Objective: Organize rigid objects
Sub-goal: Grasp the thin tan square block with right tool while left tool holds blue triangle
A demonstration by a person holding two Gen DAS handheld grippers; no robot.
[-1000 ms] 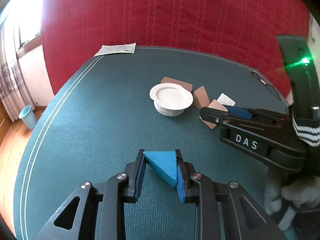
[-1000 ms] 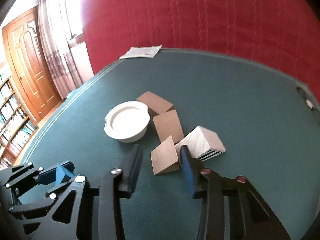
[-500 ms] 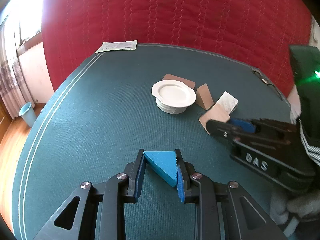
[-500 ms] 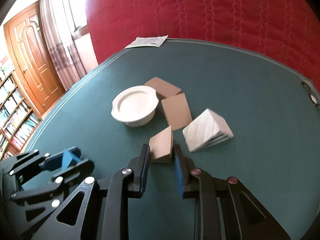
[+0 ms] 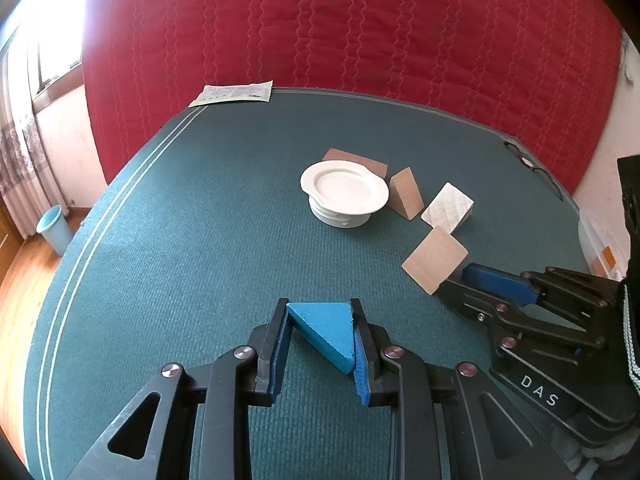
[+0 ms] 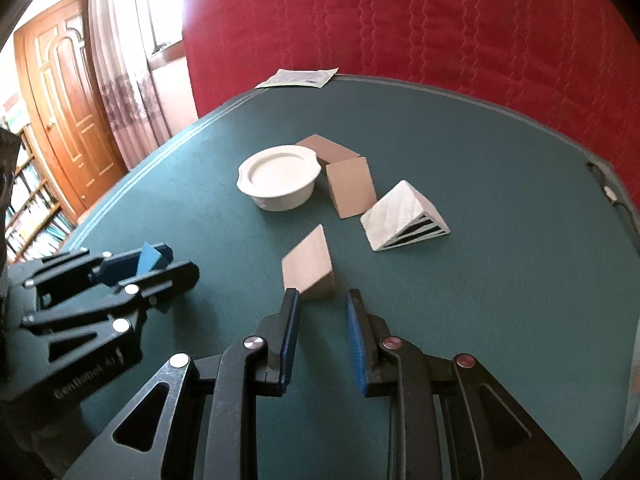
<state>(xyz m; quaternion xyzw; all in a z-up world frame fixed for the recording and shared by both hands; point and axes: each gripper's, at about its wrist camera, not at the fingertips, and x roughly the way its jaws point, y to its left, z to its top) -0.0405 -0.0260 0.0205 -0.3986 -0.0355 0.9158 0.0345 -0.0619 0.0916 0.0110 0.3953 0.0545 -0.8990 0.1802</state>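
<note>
The left gripper [image 5: 320, 344] is clenched on a blue wedge [image 5: 326, 330], pads flat on its two parallel faces, held just above the green table [image 5: 192, 248]. The right gripper [image 6: 322, 334] stands released, jaws apart and empty, with a pale wooden wedge [image 6: 307, 266] lying just beyond its tips. Farther off sit two brown wedges, a striped wedge [image 6: 402, 216] and a white dish [image 6: 278, 178]. The wooden piece looks light, stiff and smooth; the sloped face would likely slip, so grip the flat triangular ends.
</note>
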